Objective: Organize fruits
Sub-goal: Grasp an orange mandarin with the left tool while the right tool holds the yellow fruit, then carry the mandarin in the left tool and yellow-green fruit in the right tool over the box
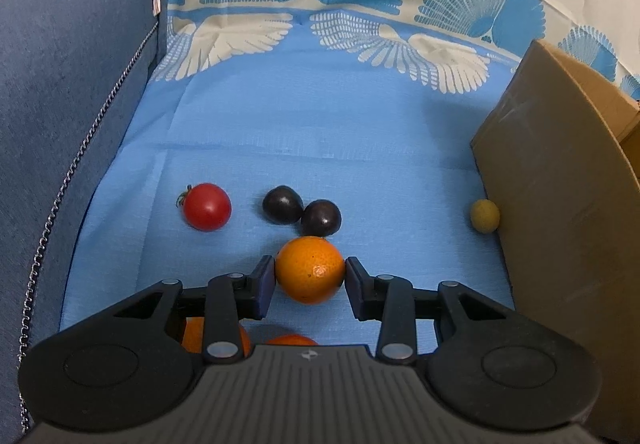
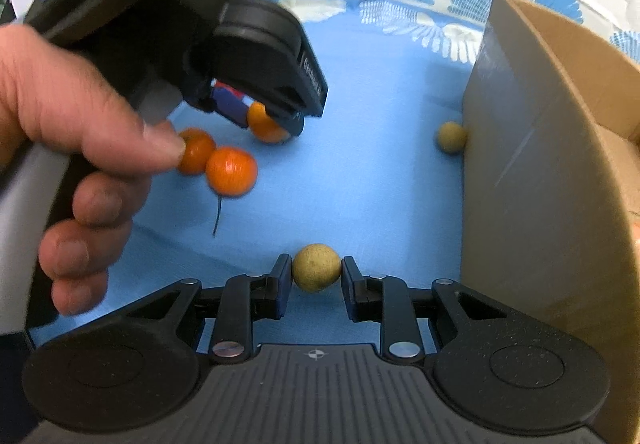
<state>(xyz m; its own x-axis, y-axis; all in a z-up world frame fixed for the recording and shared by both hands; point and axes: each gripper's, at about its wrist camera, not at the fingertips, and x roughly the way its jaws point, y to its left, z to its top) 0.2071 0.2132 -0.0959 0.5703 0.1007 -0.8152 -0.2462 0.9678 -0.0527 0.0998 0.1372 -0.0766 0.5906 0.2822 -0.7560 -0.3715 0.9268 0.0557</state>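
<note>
Our left gripper [image 1: 310, 276] has its jaws clamped on an orange [image 1: 310, 270], pads pressing both sides, down on the blue cloth [image 1: 320, 116]. Just beyond the jaws lie two dark plums [image 1: 302, 211], touching each other; a tomato [image 1: 207, 206] sits to their left. Our right gripper [image 2: 316, 272] has its jaws clamped on a small yellowish fruit [image 2: 316, 267], with the cardboard box [image 2: 540, 164] to the jaws' right. Another yellowish fruit [image 2: 451, 137] rests against the box, farther off.

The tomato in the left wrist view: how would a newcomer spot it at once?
Start at the blue sofa arm on the left and look across the blue cloth. The tomato is the leftmost fruit in the row, beside two dark plums. It alone is red, with a green stem.
</note>
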